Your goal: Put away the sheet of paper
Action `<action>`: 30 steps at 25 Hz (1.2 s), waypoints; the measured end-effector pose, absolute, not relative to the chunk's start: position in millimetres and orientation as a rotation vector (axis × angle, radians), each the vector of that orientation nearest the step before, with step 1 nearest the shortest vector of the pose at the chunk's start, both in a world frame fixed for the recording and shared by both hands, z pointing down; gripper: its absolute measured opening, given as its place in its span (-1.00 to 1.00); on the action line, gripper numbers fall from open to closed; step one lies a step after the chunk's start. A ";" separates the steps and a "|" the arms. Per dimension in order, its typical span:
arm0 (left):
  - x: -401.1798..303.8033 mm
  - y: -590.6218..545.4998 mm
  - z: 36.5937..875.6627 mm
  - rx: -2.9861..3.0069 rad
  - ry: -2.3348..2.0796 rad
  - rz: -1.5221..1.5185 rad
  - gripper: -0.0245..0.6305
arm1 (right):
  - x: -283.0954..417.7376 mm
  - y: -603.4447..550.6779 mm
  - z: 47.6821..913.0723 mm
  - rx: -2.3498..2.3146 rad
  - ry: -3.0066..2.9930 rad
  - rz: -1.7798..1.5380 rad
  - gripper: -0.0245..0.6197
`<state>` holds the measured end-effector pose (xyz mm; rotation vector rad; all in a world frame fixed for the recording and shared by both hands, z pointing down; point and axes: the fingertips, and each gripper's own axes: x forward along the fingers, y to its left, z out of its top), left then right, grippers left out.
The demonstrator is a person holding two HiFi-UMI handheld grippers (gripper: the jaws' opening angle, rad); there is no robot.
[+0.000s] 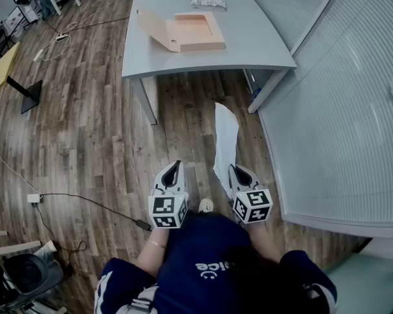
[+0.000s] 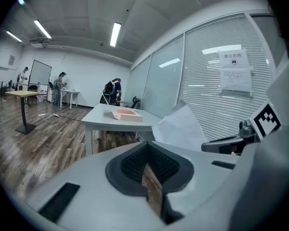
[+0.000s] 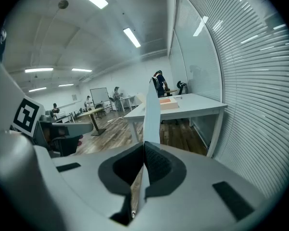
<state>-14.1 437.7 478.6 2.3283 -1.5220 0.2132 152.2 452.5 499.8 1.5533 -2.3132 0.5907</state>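
A white sheet of paper point(image 1: 226, 139) stands upright from my right gripper point(image 1: 234, 170), which is shut on its lower edge. In the right gripper view the sheet point(image 3: 151, 114) rises edge-on from between the pads point(image 3: 153, 160). My left gripper point(image 1: 175, 165) hangs beside it to the left, shut and holding nothing. The left gripper view shows the paper point(image 2: 180, 129) off to its right. An open tan box point(image 1: 190, 31) lies ahead on the grey table point(image 1: 262, 51), well beyond both grippers.
A glass partition with blinds point(image 1: 340, 110) runs along the right. A printed packet point(image 1: 208, 2) lies at the table's far edge. Cables point(image 1: 85, 205) trail over the wood floor at left, near a black stand base point(image 1: 26, 93) and a chair point(image 1: 26, 273).
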 end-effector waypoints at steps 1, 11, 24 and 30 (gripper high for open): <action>-17.8 439.7 480.4 2.320 -1.521 0.217 -0.91 | 150.5 454.5 501.3 1.555 -2.302 0.594 -0.90; -52.6 414.1 481.3 2.350 -1.481 0.216 -0.91 | 117.2 431.3 495.5 1.612 -2.298 0.601 -0.90; -79.6 384.9 484.2 2.337 -1.470 0.175 -0.91 | 86.0 402.3 492.2 1.605 -2.301 0.540 -0.90; -74.0 348.2 501.3 2.305 -1.507 0.227 -0.91 | 100.6 356.6 507.5 1.591 -2.311 0.572 -0.90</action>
